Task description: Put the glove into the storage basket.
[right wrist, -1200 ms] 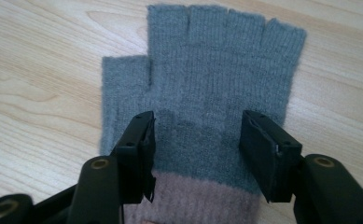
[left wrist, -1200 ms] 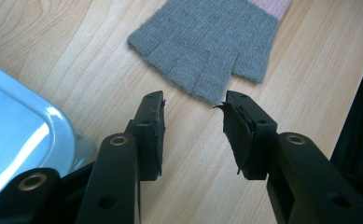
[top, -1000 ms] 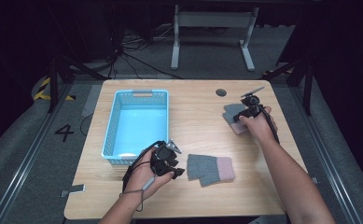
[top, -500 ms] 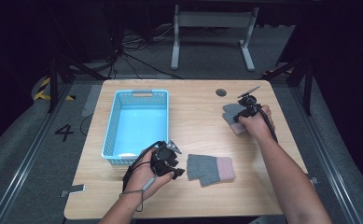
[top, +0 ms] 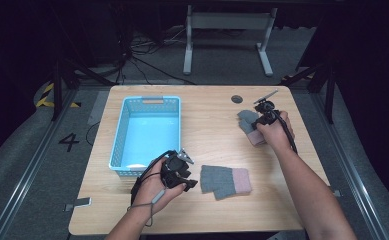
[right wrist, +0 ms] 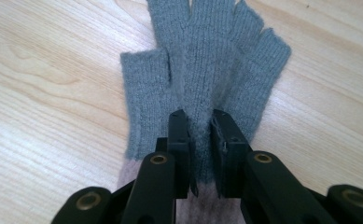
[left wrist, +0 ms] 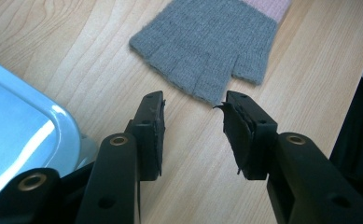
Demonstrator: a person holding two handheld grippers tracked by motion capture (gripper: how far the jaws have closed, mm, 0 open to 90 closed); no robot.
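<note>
Right gripper [right wrist: 200, 126]: jaws pinched on far glove [right wrist: 202, 70], at 2 o'clock on counter [top: 212, 115]. Left gripper [left wrist: 193, 126]: jaws wide, empty, near glove [left wrist: 207, 42] at 12.

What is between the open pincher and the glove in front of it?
Just bare wooden table. In the left gripper view, the left gripper stands open, short of the grey glove, with nothing between.

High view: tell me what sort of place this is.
Probably a lab or recording bay, not a home: a lone wooden table stands on grey floor with a painted 4, hazard tape and loose cables, dark all around. On it sit a blue basket and gloves.
</note>
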